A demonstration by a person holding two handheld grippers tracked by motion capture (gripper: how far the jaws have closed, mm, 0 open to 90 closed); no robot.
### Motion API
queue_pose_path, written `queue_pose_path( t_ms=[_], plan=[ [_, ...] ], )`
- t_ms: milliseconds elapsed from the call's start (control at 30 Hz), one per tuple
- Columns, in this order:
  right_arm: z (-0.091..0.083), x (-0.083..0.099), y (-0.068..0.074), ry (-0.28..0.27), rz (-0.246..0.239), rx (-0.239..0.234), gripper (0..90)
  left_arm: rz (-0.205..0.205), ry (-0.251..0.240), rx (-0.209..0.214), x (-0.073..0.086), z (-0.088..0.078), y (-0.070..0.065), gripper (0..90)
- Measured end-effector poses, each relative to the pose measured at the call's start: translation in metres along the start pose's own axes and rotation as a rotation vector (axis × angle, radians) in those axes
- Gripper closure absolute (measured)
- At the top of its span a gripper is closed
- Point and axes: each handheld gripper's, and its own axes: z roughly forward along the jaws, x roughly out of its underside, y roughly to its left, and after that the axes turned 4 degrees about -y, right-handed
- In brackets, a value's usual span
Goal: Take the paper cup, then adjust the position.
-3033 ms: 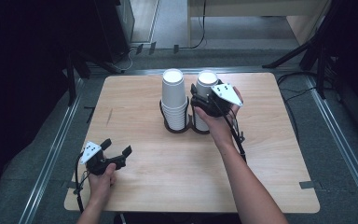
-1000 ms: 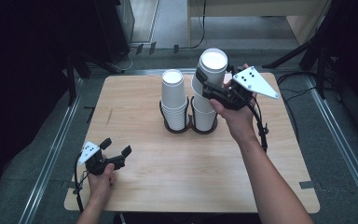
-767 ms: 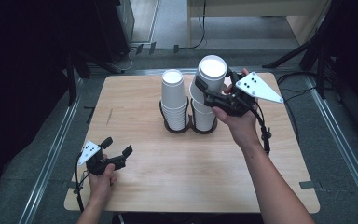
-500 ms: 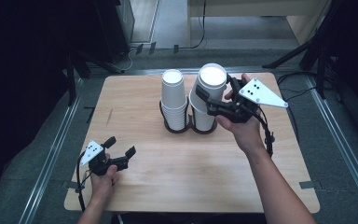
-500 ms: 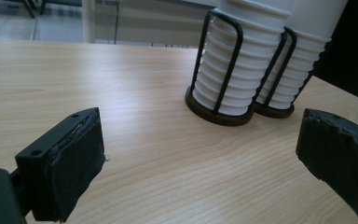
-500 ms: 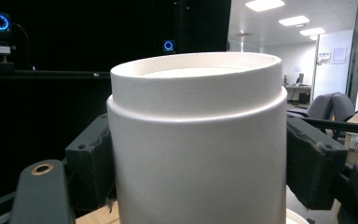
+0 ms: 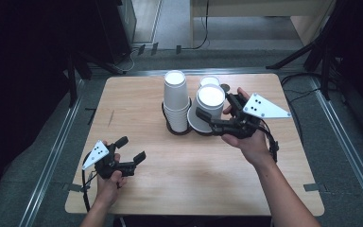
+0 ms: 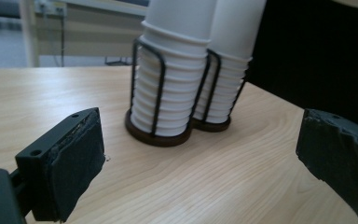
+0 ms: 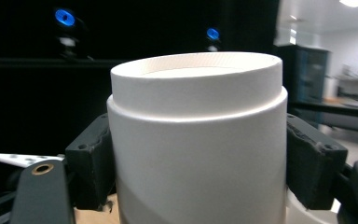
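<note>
Table (image 7: 179, 189) of pale wood carries the black wire rack (image 7: 168, 124), our landmark, w/ two stacks of white paper cups (image 7: 176, 101) upright in it. Right gripper (image 7: 212, 124) just right of the rack, jaws clamped on one inverted white cup (image 7: 208, 106), lifted clear. Left gripper (image 7: 130, 150) well short of the rack, near the front edge, jaws wide apart, nothing between.
</note>
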Motion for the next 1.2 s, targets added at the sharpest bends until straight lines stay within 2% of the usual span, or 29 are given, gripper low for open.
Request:
queue_pose_path(
  t_ms=[33,67,233,467,733,1200],
  plan=[
    [-0.001,0.002,0.001,-0.007,0.006,-0.014,22.4,0.005,-0.003,0.018,-0.001,0.001,-0.002,1.0],
    [-0.002,0.005,0.004,-0.006,0.020,-0.049,22.4,0.006,-0.007,0.033,-0.002,0.002,-0.004,0.9],
    [-0.004,0.009,0.009,0.002,0.023,-0.091,22.3,0.010,-0.045,0.099,-0.011,0.005,-0.013,0.0],
    [-0.005,0.011,0.015,0.009,0.034,-0.133,22.3,0.040,-0.066,0.176,-0.025,0.013,-0.031,0.0],
    [-0.003,0.016,0.023,0.017,0.058,-0.177,22.2,0.031,-0.097,0.252,-0.038,0.024,-0.044,0.0],
    [0.010,0.028,0.036,0.033,0.092,-0.233,22.1,0.034,-0.113,0.313,-0.044,0.041,-0.060,0.0]
  ],
)
